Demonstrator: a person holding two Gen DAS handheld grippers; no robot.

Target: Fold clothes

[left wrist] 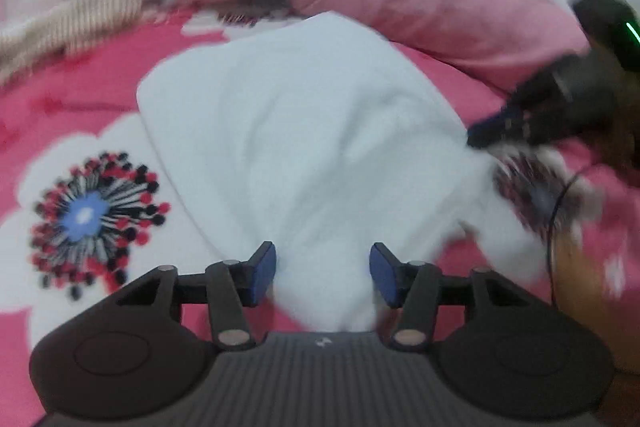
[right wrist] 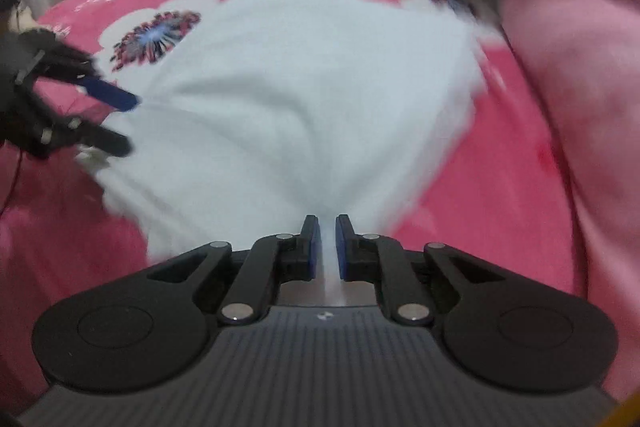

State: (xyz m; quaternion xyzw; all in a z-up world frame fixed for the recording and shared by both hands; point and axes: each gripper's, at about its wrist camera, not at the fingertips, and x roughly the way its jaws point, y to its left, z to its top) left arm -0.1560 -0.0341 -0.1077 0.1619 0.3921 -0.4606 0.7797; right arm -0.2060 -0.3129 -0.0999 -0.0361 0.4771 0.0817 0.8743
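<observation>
The white garment (left wrist: pixel 304 147) lies spread on the pink flowered bedspread (left wrist: pixel 80 95), with a heap of pink bedding (left wrist: pixel 432 11) at its twelve o'clock. The right hand-held gripper (right wrist: pixel 328 243) is clenched on a thin pinch of the cloth's near edge. The left hand-held gripper (left wrist: pixel 323 273) stands released, its blue pads (left wrist: pixel 266 267) either side of a bunched fold at six o'clock but not pressing it. I'd say the left should close firmly before any lift, then both carry the edge over together, level, so the fold lands square.
</observation>
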